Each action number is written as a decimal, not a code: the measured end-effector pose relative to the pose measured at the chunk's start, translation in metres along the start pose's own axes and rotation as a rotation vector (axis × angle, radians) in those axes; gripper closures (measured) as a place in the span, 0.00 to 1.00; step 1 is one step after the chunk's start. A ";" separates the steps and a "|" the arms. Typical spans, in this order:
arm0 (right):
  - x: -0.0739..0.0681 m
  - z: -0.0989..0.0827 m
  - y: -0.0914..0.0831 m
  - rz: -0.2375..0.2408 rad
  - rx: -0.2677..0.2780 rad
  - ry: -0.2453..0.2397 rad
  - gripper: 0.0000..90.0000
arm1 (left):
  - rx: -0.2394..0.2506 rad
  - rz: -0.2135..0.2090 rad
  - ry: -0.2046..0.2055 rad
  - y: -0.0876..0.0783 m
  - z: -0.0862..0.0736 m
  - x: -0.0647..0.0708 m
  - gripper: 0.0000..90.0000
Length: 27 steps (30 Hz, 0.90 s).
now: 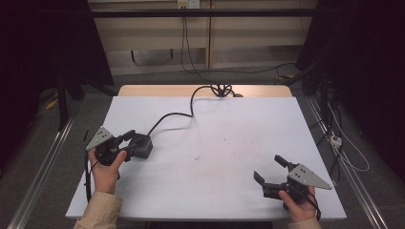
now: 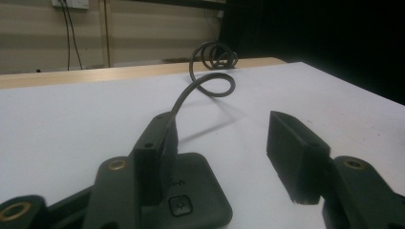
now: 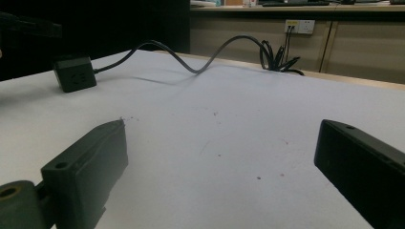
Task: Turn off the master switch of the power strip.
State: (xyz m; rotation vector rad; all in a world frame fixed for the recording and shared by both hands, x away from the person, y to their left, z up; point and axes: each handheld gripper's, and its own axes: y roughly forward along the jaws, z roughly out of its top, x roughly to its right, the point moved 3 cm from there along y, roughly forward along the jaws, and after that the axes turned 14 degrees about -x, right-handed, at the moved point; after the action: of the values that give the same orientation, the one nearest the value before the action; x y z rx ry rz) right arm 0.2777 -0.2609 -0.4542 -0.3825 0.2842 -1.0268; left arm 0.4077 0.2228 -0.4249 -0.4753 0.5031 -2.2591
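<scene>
No legible text, brand or number is seen. A small embossed mark is carried on the dark adapter block (image 2: 191, 195), but it is too blurred to be read.

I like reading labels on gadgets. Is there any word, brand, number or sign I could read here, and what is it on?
No readable text.
Dark box: a small square emblem and a faint mark on top, too blurred to read.
Wall socket: no legible marking.
</scene>
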 end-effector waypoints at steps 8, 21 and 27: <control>0.000 0.000 0.000 -0.001 0.001 0.000 0.04 | -0.003 0.002 -0.008 0.002 0.000 -0.002 0.56; 0.000 0.001 0.000 0.000 0.006 0.011 0.04 | -0.016 0.002 -0.010 0.004 0.002 -0.005 0.63; 0.000 0.001 0.000 0.000 0.005 0.009 0.04 | -0.019 0.006 -0.015 0.005 0.002 -0.006 0.67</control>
State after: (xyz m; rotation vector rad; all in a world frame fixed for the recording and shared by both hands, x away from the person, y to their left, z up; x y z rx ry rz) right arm 0.2777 -0.2611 -0.4534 -0.3735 0.2900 -1.0293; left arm 0.4159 0.2238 -0.4268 -0.4993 0.5181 -2.2447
